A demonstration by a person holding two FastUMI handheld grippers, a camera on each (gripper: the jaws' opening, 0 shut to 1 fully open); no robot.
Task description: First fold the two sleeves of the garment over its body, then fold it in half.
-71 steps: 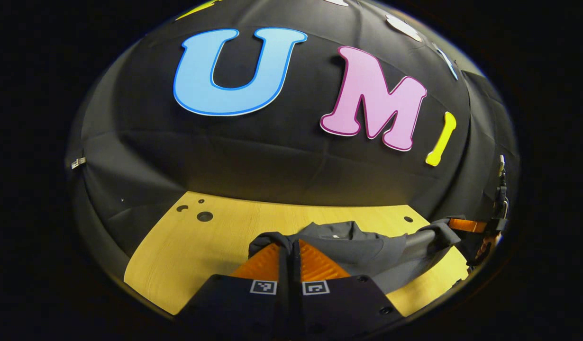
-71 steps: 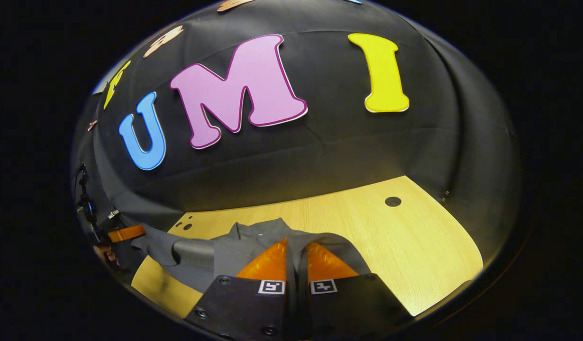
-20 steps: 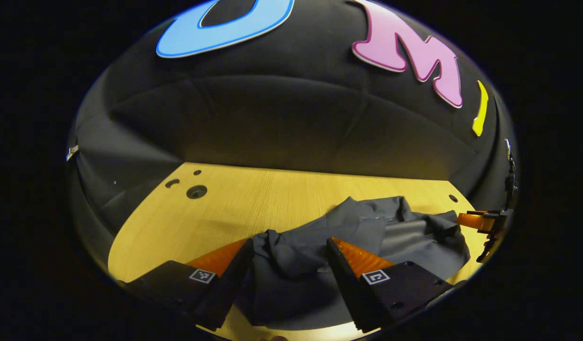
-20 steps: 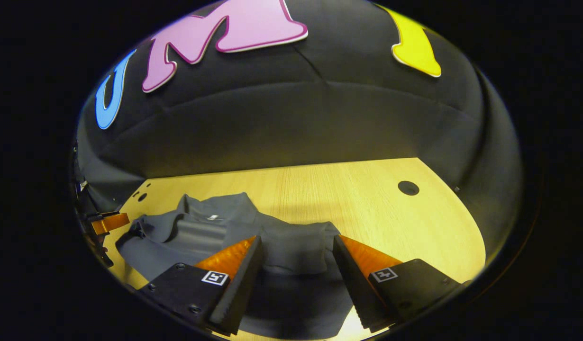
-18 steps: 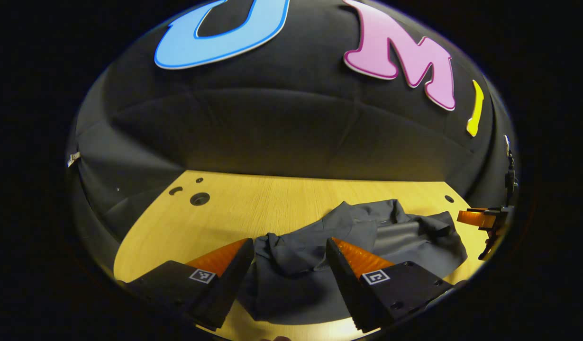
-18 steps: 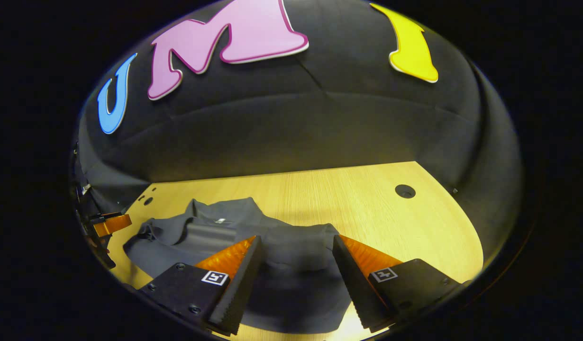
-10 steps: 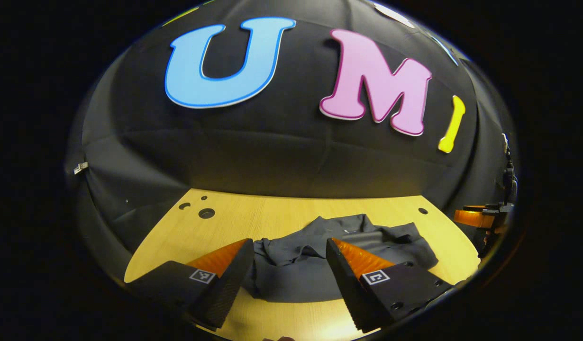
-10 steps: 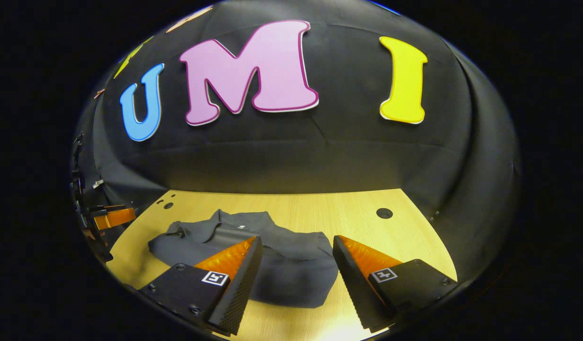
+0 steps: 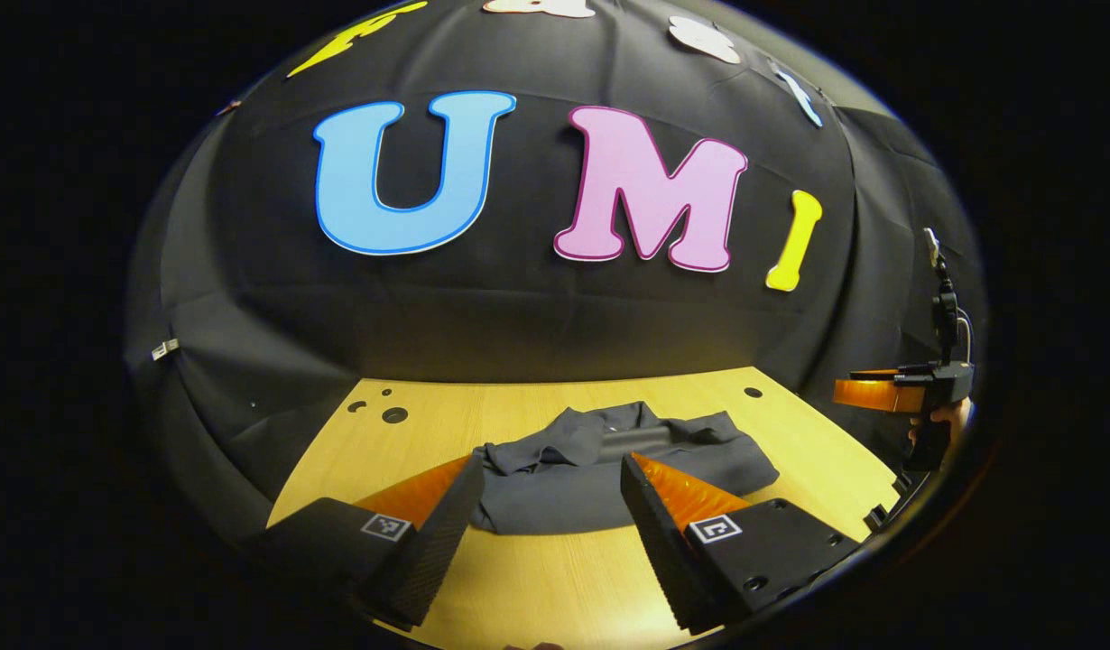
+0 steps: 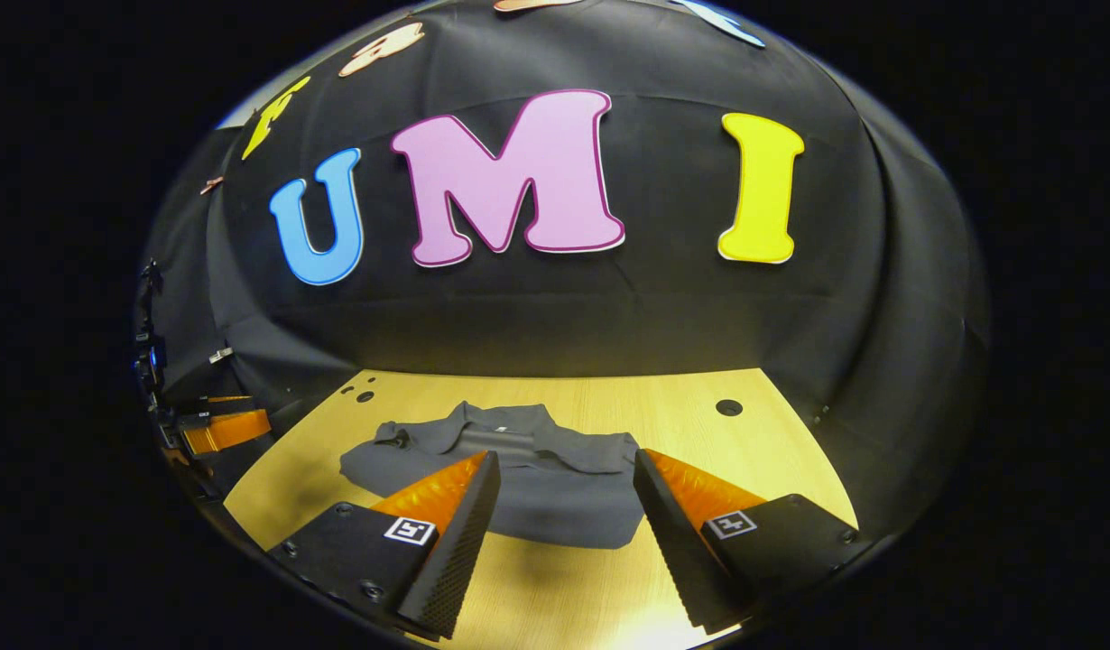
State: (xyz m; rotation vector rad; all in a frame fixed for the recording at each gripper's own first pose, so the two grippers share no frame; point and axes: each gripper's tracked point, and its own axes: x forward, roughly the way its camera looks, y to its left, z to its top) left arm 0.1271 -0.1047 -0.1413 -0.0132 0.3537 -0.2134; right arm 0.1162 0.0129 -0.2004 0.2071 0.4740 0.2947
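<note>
A dark grey collared garment (image 9: 609, 469) lies folded in a compact bundle on the wooden table (image 9: 537, 578), collar toward the back wall. In the right gripper view the same garment (image 10: 528, 483) rests flat with its collar at the far side. My left gripper (image 9: 546, 496) is open, raised above the table and short of the garment's near edge, with nothing between its fingers. My right gripper (image 10: 564, 492) is open too, held above the near edge of the garment, holding nothing. The right gripper (image 9: 889, 394) also appears at the far right of the left gripper view, and the left gripper (image 10: 214, 426) at the far left of the right gripper view.
The table has small round holes at its back left (image 9: 393, 414) and back right (image 10: 728, 407). Black cloth walls close in behind and to both sides. Bare wood lies between the garment and the table's front edge.
Both grippers went from shut on the garment's edge to open, let it drop folded on the table, then drew back and rose. The garment now sits farther off.
</note>
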